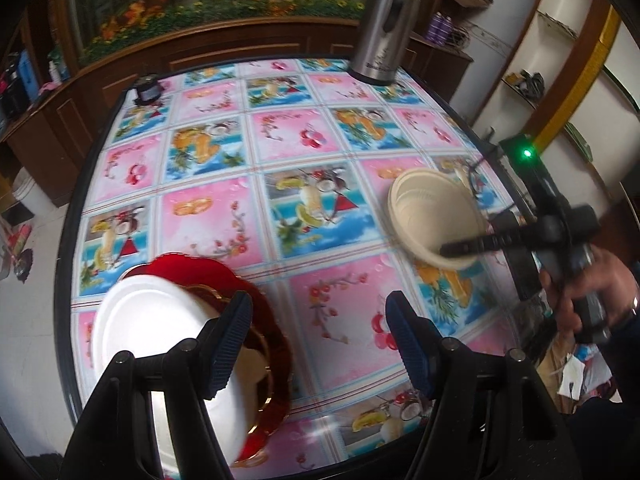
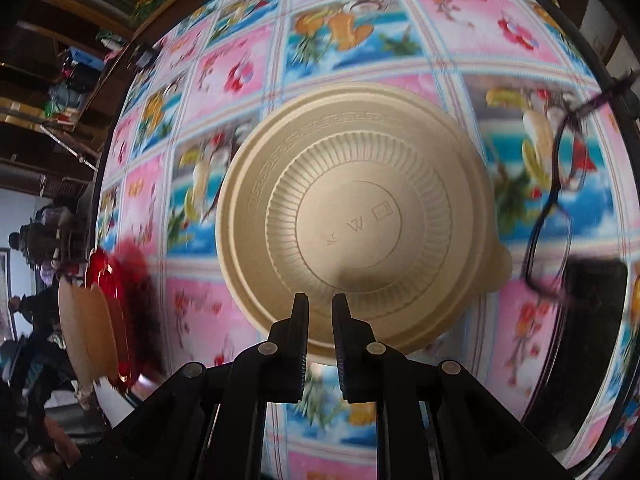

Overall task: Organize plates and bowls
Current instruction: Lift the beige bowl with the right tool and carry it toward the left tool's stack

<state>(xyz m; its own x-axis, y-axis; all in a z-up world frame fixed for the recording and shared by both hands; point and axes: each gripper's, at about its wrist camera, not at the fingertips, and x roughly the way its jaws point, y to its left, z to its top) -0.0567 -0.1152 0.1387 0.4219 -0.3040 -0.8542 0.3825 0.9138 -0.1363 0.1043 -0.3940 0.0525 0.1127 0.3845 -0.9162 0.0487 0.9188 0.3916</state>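
Right gripper point(image 2: 320, 308): we pinch the near rim of the beige bowl point(image 2: 352, 220) between jaws almost together, and it looks lifted and tilted over the table point(image 1: 240, 216).
Left gripper point(image 1: 320, 344): jaws wide apart, empty, above the white plate point(image 1: 160, 328) stacked on the red plate point(image 1: 276, 336).
Risk: our one-edge hold may let the bowl swing or slip.
Risk: the glasses point(image 2: 556, 216) lie just beside it; a swing may knock them.

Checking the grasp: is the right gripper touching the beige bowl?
Touching. The right wrist view shows the right gripper closed on the beige bowl at its near rim.
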